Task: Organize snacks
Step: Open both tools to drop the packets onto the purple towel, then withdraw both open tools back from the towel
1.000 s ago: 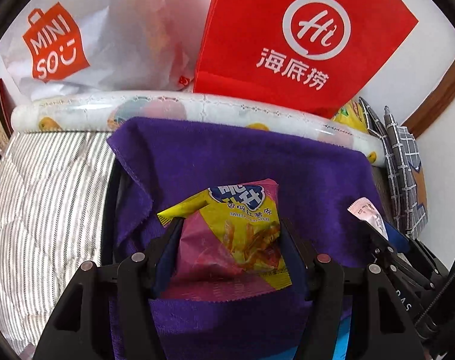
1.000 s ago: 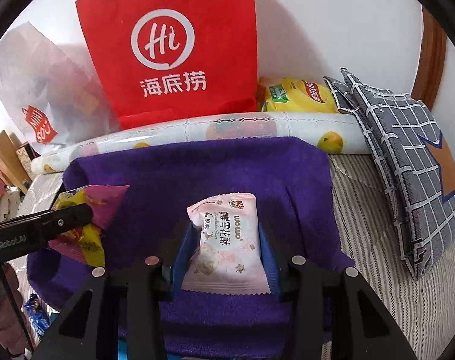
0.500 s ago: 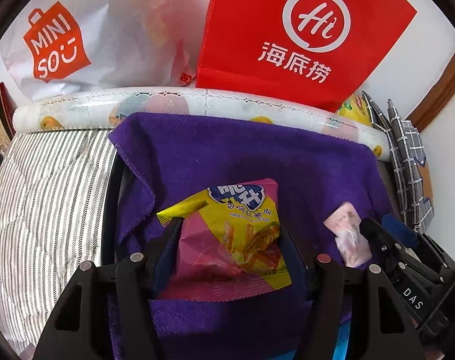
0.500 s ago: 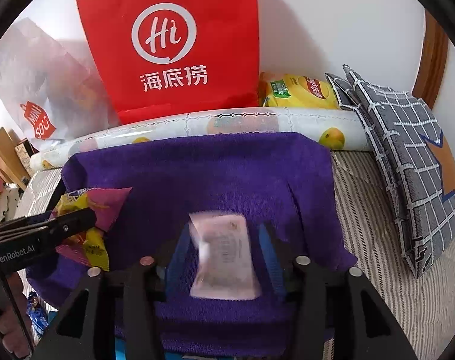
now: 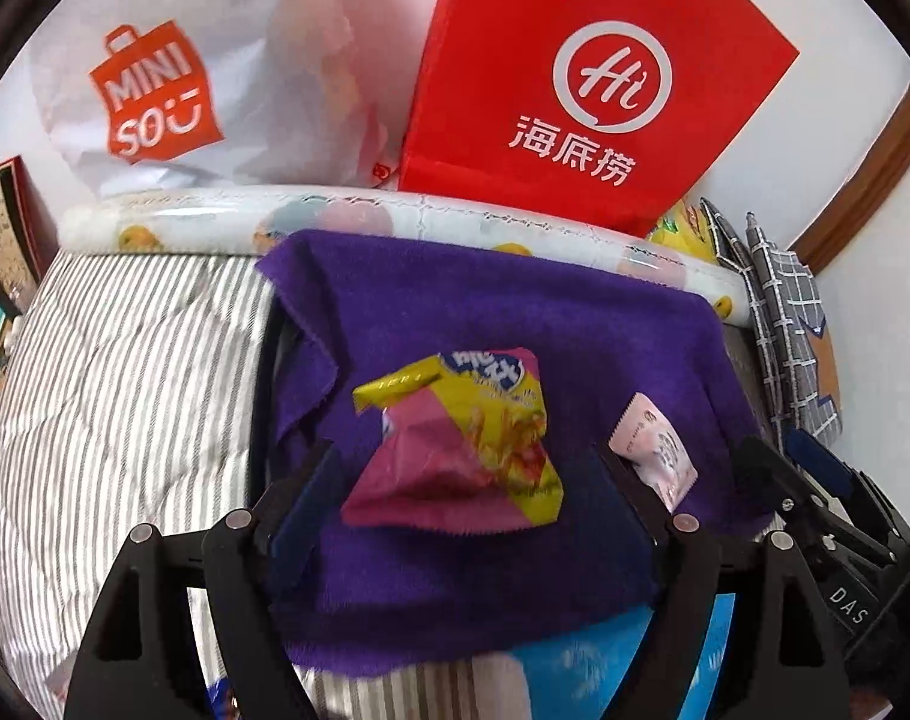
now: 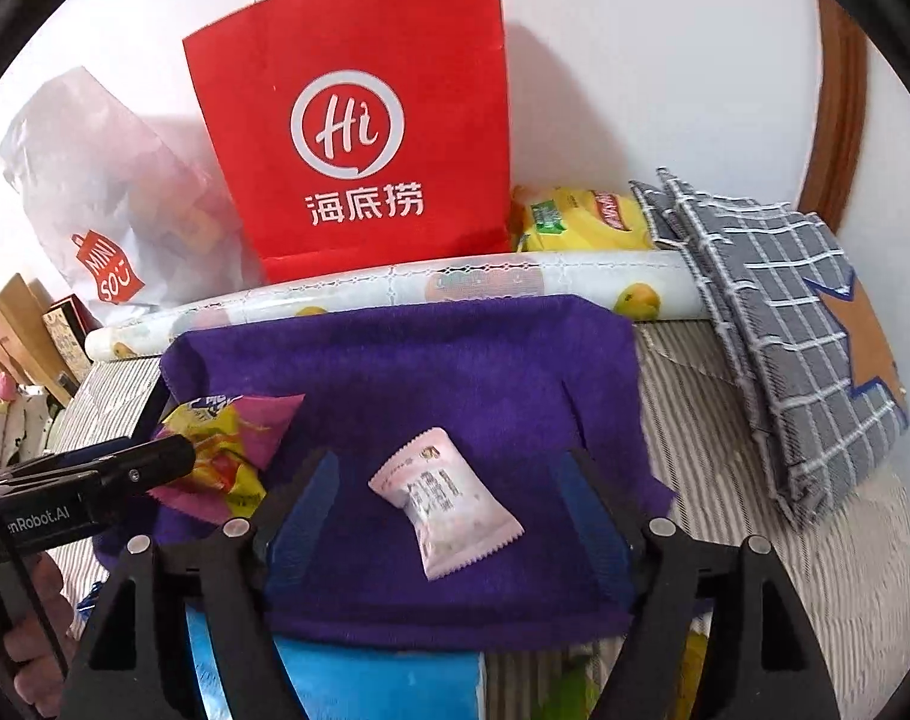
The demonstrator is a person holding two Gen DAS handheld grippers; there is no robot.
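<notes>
Two hand-held grippers over a purple towel, each with a snack packet lying loose between its spread jaws.

The left hand-held gripper (image 5: 461, 480) has just been opening; its jaws stand spread, and the yellow-pink packet (image 5: 461, 438) lies between them on the towel (image 5: 515, 312), clear of both pads. The right hand-held gripper (image 6: 449, 498) has also just been opening; its jaws are spread, and the pink packet (image 6: 446, 501) lies tilted on the towel between them, untouched. The two packets lie near each other, yellow-pink to the left of pink. The towel covers a box on a striped bed (image 5: 125, 372). Behind it lie a printed roll (image 6: 395, 294), a red bag (image 6: 359, 144), a white bag (image 5: 215, 78) and a checked cushion (image 6: 803, 324).
</notes>
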